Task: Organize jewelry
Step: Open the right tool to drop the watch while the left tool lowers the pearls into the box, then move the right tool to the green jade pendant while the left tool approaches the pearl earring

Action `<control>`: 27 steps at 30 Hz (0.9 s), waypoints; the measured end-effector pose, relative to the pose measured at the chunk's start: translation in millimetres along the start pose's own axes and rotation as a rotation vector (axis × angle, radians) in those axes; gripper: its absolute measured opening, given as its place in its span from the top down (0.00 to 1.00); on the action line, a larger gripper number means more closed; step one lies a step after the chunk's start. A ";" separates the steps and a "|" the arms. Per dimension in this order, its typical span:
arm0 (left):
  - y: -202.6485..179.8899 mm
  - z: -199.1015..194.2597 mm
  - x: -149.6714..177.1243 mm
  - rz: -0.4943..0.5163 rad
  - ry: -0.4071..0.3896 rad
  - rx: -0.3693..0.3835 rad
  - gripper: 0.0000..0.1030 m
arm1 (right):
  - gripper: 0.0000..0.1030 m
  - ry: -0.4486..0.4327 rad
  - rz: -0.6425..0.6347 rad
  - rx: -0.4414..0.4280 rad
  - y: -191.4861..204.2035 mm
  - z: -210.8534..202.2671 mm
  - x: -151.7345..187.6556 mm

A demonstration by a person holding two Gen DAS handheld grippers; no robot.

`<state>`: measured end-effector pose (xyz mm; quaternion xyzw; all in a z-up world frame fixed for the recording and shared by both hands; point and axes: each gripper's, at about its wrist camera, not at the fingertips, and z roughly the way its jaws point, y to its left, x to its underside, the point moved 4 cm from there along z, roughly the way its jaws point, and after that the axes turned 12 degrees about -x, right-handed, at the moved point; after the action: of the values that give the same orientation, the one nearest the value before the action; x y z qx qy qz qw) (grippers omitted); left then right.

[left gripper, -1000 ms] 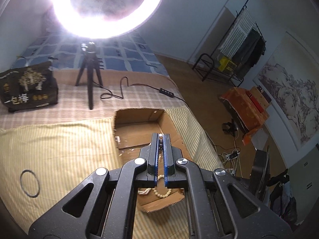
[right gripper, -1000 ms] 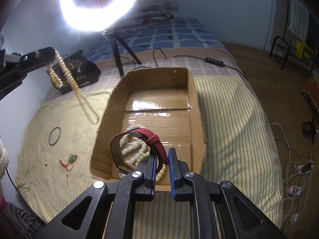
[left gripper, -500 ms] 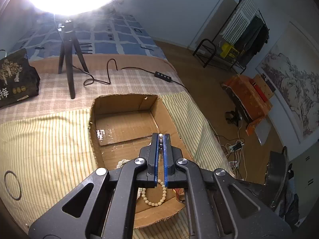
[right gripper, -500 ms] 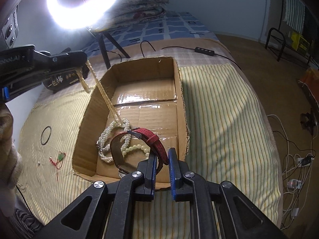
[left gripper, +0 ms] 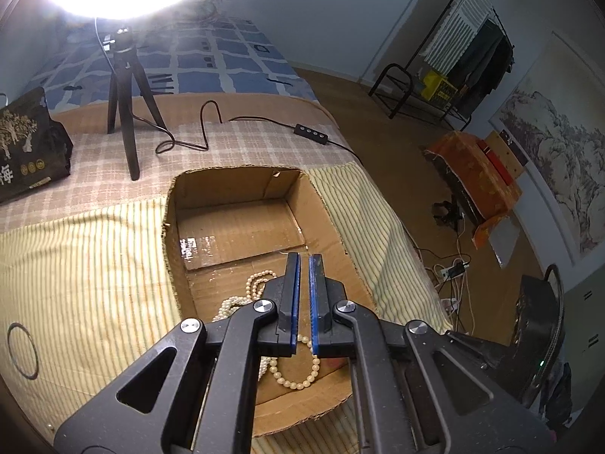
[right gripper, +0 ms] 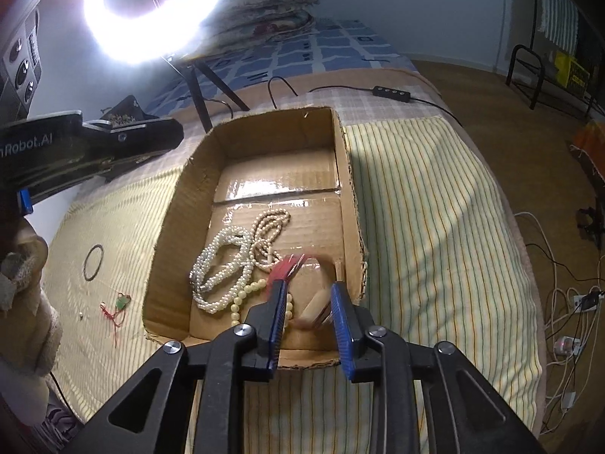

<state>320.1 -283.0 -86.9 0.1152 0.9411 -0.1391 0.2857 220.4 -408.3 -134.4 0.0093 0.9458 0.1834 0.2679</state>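
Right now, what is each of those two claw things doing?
Left gripper: shut, holding nothing.
Right gripper: jaws opening, blurred red leather watch strap dropping free between them into the cardboard box.

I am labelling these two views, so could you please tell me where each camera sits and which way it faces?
Left wrist: on the left gripper, looking down into the cardboard box on the bed; its own shut fingers show.
Right wrist: on the right gripper, whose jaws are opening, over the box's near end and the red strap; the left gripper and a sleeve show.
Shared: box, pearl necklaces, ring light.
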 end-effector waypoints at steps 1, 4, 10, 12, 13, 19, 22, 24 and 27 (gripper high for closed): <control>1.5 -2.2 0.4 0.003 -0.005 -0.005 0.99 | 0.75 -0.004 0.000 0.000 0.5 -0.9 -0.6; 6.9 -11.2 1.0 0.006 -0.018 -0.015 0.99 | 0.75 -0.014 0.003 -0.005 3.2 -3.1 -2.9; 25.4 -28.4 3.1 0.007 -0.041 -0.044 0.99 | 0.73 -0.026 -0.017 -0.011 15.4 -5.2 -5.0; 34.1 -35.3 4.7 0.005 -0.048 -0.055 0.99 | 0.71 -0.029 -0.024 -0.012 20.4 -5.4 -5.7; 39.2 -39.6 5.7 0.003 -0.054 -0.063 0.99 | 0.67 -0.031 -0.029 -0.013 23.8 -5.5 -6.0; 72.6 -68.5 12.6 0.000 -0.092 -0.128 0.99 | 0.48 -0.050 -0.068 -0.025 45.7 -6.1 -7.7; 90.0 -82.9 17.0 0.003 -0.108 -0.159 0.98 | 0.42 -0.068 -0.092 -0.033 58.0 -5.5 -7.9; 103.6 -94.0 21.3 0.001 -0.120 -0.179 0.82 | 0.37 -0.084 -0.117 -0.033 66.5 -5.5 -8.4; 125.4 -111.3 28.3 -0.017 -0.154 -0.218 0.51 | 0.31 -0.117 -0.166 -0.034 82.1 -5.6 -9.3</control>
<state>278.1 -125.4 -38.8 0.0645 0.9268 -0.0468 0.3670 218.8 -334.7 -96.4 -0.0629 0.9228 0.1759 0.3371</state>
